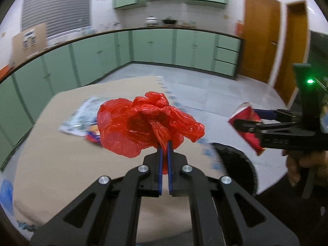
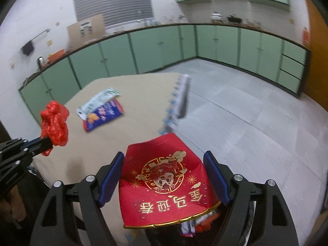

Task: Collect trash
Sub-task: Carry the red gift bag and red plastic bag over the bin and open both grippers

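Wrappers (image 2: 102,110) unblurred, red packet's (image 2: 164,182) print, only from right wrist

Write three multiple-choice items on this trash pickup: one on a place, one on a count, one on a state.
1. Where do the flat snack wrappers lie?
A. on the tan tabletop
B. on the grey floor
C. on the green cabinets' counter

2. How many flat wrappers lie there?
A. one
B. two
C. four

3. How do the left tongs stand?
A. wide open, empty
B. shut on the crumpled red plastic bag
C. shut on a wrapper

Answers:
1. A, since the right wrist view shows them on the tan surface.
2. B, a white one and a blue one that overlap.
3. B, the blue pads pinch the bag's lower edge; the right tongs hold the red printed paper envelope between wide-set pads.
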A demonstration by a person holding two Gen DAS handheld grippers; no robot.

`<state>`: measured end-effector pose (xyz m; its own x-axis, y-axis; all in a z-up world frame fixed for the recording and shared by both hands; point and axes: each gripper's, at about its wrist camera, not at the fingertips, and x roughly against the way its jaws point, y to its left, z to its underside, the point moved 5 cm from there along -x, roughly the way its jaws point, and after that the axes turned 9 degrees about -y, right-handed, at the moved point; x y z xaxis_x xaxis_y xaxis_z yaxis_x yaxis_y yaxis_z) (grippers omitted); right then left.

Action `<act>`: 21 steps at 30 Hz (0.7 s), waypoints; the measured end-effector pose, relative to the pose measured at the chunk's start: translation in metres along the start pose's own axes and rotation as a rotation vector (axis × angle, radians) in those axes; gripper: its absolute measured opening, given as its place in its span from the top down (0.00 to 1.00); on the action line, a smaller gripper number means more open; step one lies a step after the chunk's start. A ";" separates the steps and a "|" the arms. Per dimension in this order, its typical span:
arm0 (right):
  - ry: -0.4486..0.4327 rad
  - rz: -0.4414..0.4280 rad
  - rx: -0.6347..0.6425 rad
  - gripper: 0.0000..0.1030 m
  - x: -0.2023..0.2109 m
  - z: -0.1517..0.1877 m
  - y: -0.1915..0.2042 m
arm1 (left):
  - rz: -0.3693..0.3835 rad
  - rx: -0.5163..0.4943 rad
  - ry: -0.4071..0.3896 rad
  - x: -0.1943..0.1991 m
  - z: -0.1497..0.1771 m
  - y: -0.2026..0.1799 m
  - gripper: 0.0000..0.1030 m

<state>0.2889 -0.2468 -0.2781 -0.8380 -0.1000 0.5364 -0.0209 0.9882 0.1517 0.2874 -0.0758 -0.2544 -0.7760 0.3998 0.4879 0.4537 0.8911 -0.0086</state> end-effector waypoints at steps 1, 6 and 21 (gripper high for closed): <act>0.005 0.016 -0.016 0.25 0.004 0.005 -0.010 | 0.031 -0.024 0.000 -0.002 0.001 -0.017 0.98; 0.025 0.093 -0.090 0.25 0.026 0.032 -0.052 | 0.132 -0.082 0.013 -0.017 0.009 -0.070 0.98; 0.098 0.193 -0.246 0.25 0.018 0.082 -0.116 | 0.362 -0.245 0.172 -0.085 0.066 -0.177 0.98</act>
<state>0.2317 -0.3542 -0.3538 -0.7568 0.0641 0.6505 0.2759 0.9335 0.2290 0.2438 -0.2531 -0.3523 -0.4738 0.6159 0.6294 0.7882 0.6153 -0.0087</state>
